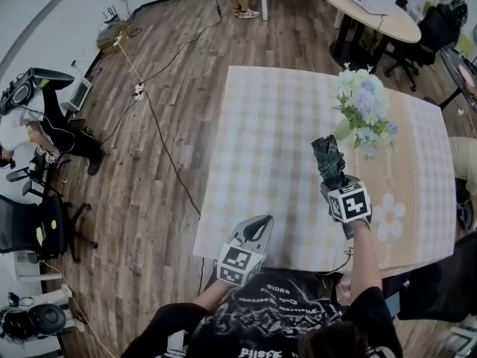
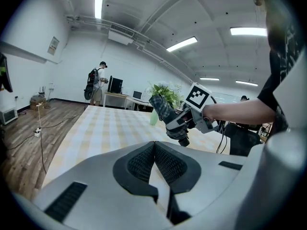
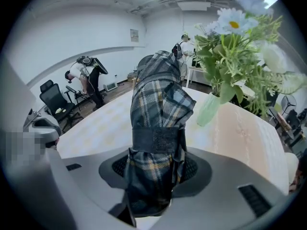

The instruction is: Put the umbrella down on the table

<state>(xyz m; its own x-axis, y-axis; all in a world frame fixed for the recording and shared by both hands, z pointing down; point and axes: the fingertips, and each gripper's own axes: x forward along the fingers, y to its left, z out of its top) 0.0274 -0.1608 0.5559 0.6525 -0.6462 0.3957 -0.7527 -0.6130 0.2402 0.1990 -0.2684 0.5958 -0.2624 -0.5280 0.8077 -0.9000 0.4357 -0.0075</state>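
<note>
At the near edge of the table (image 1: pixel 253 125), towards its left corner, the left gripper (image 1: pixel 256 228) hangs just over the checked cloth (image 1: pixel 283 88). Its view shows the two dark pads (image 2: pixel 144 162) closed tip to tip with nothing between them.

Further right, over the right half of the table, the right gripper (image 1: pixel 335 179) points down and away from the person. Its jaws are clamped on the folded plaid umbrella (image 1: pixel 326 155), one pad on each side of the bundle just below its dark strap (image 3: pixel 156 140). The umbrella sticks out beyond the jaws, tilted. Seen from the left gripper, its thick lower end (image 2: pixel 183 139) looks clear of the cloth, so it is held in the air and not lying on the table.

Just beyond the umbrella, near the far right corner, stands a pale green vase (image 3: pixel 210 110). It holds a bunch of white and bluish flowers (image 1: pixel 363 103) with green stems. Vase and umbrella are close together but do not touch.
</note>
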